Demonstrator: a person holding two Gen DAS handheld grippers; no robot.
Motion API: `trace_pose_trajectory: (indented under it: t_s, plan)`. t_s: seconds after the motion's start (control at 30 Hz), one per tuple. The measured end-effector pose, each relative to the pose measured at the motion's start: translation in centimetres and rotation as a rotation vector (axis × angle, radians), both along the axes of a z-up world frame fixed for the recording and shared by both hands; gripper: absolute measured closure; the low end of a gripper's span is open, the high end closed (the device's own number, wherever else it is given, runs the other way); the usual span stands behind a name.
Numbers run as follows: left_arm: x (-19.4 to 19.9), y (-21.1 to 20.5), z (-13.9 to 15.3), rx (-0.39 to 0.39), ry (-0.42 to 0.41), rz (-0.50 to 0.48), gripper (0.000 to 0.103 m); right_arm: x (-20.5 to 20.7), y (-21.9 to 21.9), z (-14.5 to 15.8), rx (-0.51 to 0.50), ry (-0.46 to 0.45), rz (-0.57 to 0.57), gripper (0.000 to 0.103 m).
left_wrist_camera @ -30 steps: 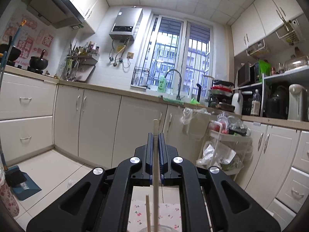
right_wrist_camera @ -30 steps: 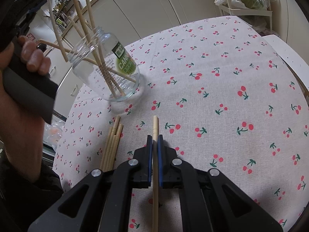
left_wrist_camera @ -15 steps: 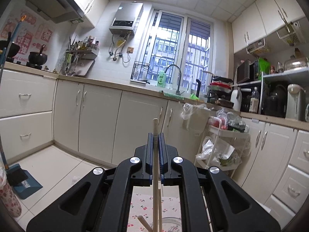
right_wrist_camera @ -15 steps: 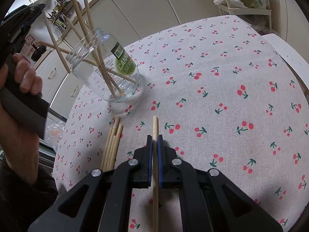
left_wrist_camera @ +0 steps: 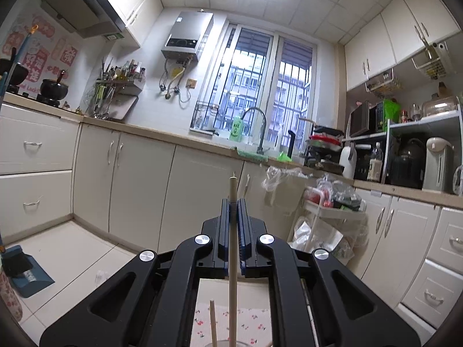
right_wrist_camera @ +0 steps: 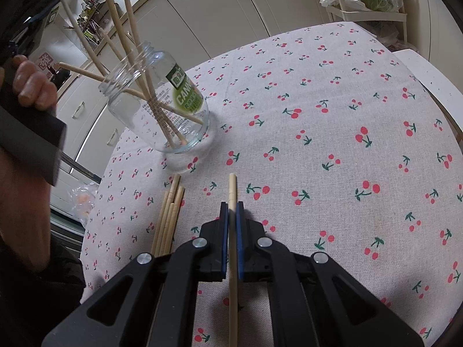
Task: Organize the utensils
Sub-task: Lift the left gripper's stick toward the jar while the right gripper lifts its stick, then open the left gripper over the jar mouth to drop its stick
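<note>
A clear glass jar (right_wrist_camera: pixel 162 107) with a green label stands on the cherry-print tablecloth (right_wrist_camera: pixel 332 150) and holds several wooden chopsticks (right_wrist_camera: pixel 136 49). My left gripper (left_wrist_camera: pixel 233 202) is shut on a chopstick (left_wrist_camera: pixel 232 240) held upright over the jar; its lower end reaches into the jar mouth. In the right wrist view the left gripper shows at the upper left (right_wrist_camera: pixel 29 29), above the jar. My right gripper (right_wrist_camera: pixel 231 205) is shut on another chopstick (right_wrist_camera: pixel 232 199), held above the cloth in front of the jar. Several loose chopsticks (right_wrist_camera: pixel 169 219) lie on the cloth to its left.
The round table's right edge meets a white chair or board (right_wrist_camera: pixel 428 75). Beyond the table are white kitchen cabinets (left_wrist_camera: pixel 139 179), a trolley with plastic bags (left_wrist_camera: pixel 327 217), a sink counter (left_wrist_camera: pixel 254 150) and a blue dustpan (left_wrist_camera: pixel 26 271) on the floor.
My left gripper has tilted upward a little with its chopstick still over the jar. My right gripper and its chopstick have hardly moved.
</note>
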State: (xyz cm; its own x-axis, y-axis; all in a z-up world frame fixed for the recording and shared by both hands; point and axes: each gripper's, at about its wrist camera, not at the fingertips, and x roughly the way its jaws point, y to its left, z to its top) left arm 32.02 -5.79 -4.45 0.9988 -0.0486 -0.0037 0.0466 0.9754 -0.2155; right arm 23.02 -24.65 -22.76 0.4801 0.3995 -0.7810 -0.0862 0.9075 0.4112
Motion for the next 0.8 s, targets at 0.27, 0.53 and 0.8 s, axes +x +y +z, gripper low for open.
trace_pose_trajectory:
  t_s: [0.27,0.53,0.8]
  plan:
    - [0.0,-0.1,-1.8,0.052,0.031,0.004,0.098,0.0,0.0,0.0,-0.001,-0.001,0.0,0.097]
    - [-0.2,-0.4,-3.4,0.124,0.106,-0.041,0.097,0.0,0.0,0.1,0.002,-0.002,0.0,0.098]
    - [-2.8,1.0,-3.5,0.135,0.134,-0.029,0.056,0.0,-0.5,-0.1,0.042,0.01,-0.017,0.098]
